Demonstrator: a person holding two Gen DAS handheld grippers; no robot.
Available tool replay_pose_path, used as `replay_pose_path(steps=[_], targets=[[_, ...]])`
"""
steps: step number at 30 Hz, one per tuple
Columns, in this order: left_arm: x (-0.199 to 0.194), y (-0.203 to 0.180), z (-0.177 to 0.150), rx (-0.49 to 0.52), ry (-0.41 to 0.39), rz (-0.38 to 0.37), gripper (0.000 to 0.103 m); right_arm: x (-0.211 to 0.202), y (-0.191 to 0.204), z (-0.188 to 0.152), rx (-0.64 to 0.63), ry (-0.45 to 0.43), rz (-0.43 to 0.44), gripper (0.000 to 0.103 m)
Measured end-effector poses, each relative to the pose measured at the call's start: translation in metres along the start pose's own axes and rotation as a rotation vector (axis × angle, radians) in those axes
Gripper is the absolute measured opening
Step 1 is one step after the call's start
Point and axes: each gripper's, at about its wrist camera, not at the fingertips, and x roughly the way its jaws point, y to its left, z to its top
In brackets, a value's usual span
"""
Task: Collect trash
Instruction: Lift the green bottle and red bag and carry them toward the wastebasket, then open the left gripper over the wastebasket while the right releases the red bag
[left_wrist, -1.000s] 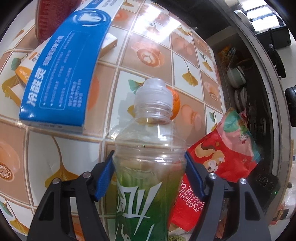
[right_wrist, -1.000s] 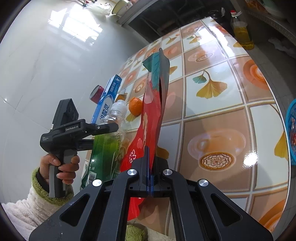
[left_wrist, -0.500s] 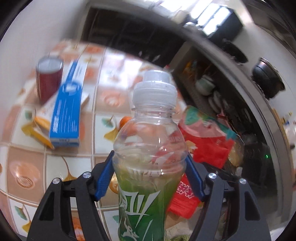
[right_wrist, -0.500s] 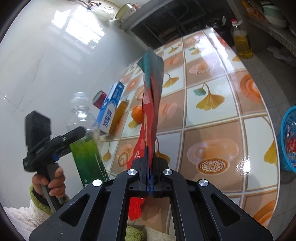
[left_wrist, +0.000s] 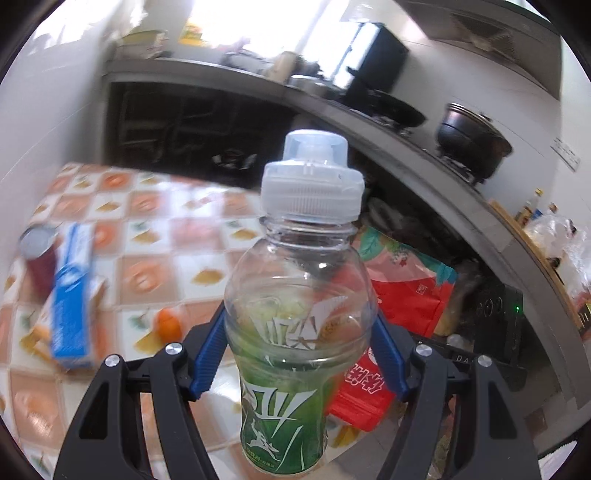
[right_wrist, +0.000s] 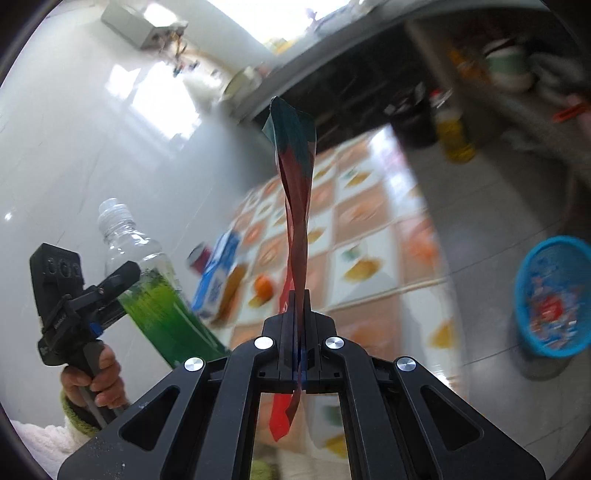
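The empty plastic bottle (left_wrist: 301, 325) with the green label is clear of the desk, clamped upright at its waist between the blue pads of the left gripper (left_wrist: 300, 350); from the right wrist view the same bottle (right_wrist: 147, 284) hangs in the air at the left, tilted a little. The red snack wrapper (right_wrist: 295, 206) is likewise off the surface, pinched edge-on between the fully closed jaws of the right gripper (right_wrist: 298, 310), its teal top standing up above the fingers. So two pieces of trash are picked up, and neither is dropped off yet. The likely destination is the blue basket (right_wrist: 532, 332) on the floor at the right, which already seems to hold scraps, though blur makes its contents hard to read. On the tiled desk (left_wrist: 155, 243) there remain a blue box (left_wrist: 70, 295), a dark red can (left_wrist: 38, 254) just behind it, and a small orange fruit (left_wrist: 168, 325) nearby; which of these count as trash is a judgement, but the box and can probably still need collecting after these two are binned.
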Motion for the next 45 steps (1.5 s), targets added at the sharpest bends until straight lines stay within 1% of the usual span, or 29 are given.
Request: replay_pose_path(steps=[3, 5, 6, 8, 9, 12, 13, 15, 17, 18, 20, 24, 25, 27, 28, 30, 31, 32, 33, 34, 36, 38, 43, 45], targets=[[0.028, -0.037, 0.017, 0.068, 0.009, -0.058, 0.069, -0.033, -0.025, 0.004, 0.034, -0.073, -0.084, 0.000], [0.050, -0.063, 0.028, 0.096, 0.027, -0.101, 0.069, -0.056, -0.044, 0.004, 0.063, -0.122, -0.170, 0.000], [0.064, -0.077, 0.033, 0.105, 0.041, -0.127, 0.069, -0.069, -0.056, 0.004, 0.078, -0.146, -0.230, 0.000], [0.089, -0.096, 0.040, 0.117, 0.067, -0.171, 0.069, -0.084, -0.071, 0.001, 0.097, -0.177, -0.317, 0.000], [0.103, -0.106, 0.042, 0.127, 0.081, -0.192, 0.069, -0.093, -0.082, -0.001, 0.109, -0.192, -0.384, 0.000], [0.160, -0.144, 0.043, 0.168, 0.147, -0.236, 0.069, -0.103, -0.109, -0.009, 0.143, -0.199, -0.518, 0.000], [0.174, -0.153, 0.041, 0.177, 0.164, -0.240, 0.069, -0.104, -0.117, -0.011, 0.153, -0.195, -0.547, 0.000], [0.210, -0.171, 0.036, 0.195, 0.217, -0.239, 0.069, -0.098, -0.141, -0.016, 0.172, -0.165, -0.637, 0.000], [0.252, -0.186, 0.027, 0.200, 0.278, -0.234, 0.069, -0.087, -0.160, -0.021, 0.187, -0.132, -0.693, 0.000], [0.276, -0.192, 0.022, 0.201, 0.316, -0.226, 0.069, -0.079, -0.169, -0.023, 0.198, -0.116, -0.704, 0.000], [0.310, -0.201, 0.016, 0.208, 0.361, -0.204, 0.069, -0.063, -0.198, -0.024, 0.233, -0.067, -0.724, 0.000], [0.380, -0.218, -0.005, 0.268, 0.445, -0.151, 0.069, -0.037, -0.242, -0.020, 0.278, -0.002, -0.741, 0.000], [0.393, -0.218, -0.008, 0.265, 0.461, -0.143, 0.069, -0.027, -0.256, -0.017, 0.287, 0.019, -0.750, 0.000], [0.423, -0.219, -0.018, 0.255, 0.508, -0.125, 0.069, -0.009, -0.271, -0.013, 0.301, 0.045, -0.760, 0.000], [0.431, -0.220, -0.022, 0.255, 0.523, -0.120, 0.069, -0.003, -0.276, -0.011, 0.308, 0.053, -0.761, 0.000], [0.453, -0.224, -0.031, 0.255, 0.566, -0.114, 0.069, 0.011, -0.297, -0.006, 0.333, 0.076, -0.750, 0.007], [0.460, -0.222, -0.035, 0.258, 0.583, -0.113, 0.071, 0.015, -0.301, -0.005, 0.342, 0.088, -0.747, 0.014], [0.466, -0.222, -0.038, 0.262, 0.601, -0.104, 0.076, 0.021, -0.309, -0.006, 0.358, 0.104, -0.751, 0.037], [0.471, -0.221, -0.040, 0.264, 0.610, -0.094, 0.078, 0.027, -0.314, -0.007, 0.362, 0.113, -0.760, 0.055], [0.472, -0.219, -0.040, 0.261, 0.611, -0.092, 0.080, 0.028, -0.313, -0.010, 0.356, 0.117, -0.774, 0.058], [0.468, -0.216, -0.037, 0.250, 0.608, -0.103, 0.081, 0.032, -0.317, -0.016, 0.347, 0.136, -0.808, 0.058], [0.457, -0.212, -0.034, 0.248, 0.601, -0.111, 0.082, 0.027, -0.315, -0.021, 0.360, 0.132, -0.812, 0.058], [0.416, -0.208, -0.017, 0.241, 0.554, -0.149, 0.082, 0.009, -0.310, -0.040, 0.365, 0.116, -0.829, 0.058], [0.393, -0.206, -0.010, 0.244, 0.536, -0.166, 0.082, -0.003, -0.295, -0.052, 0.360, 0.103, -0.830, 0.058]])
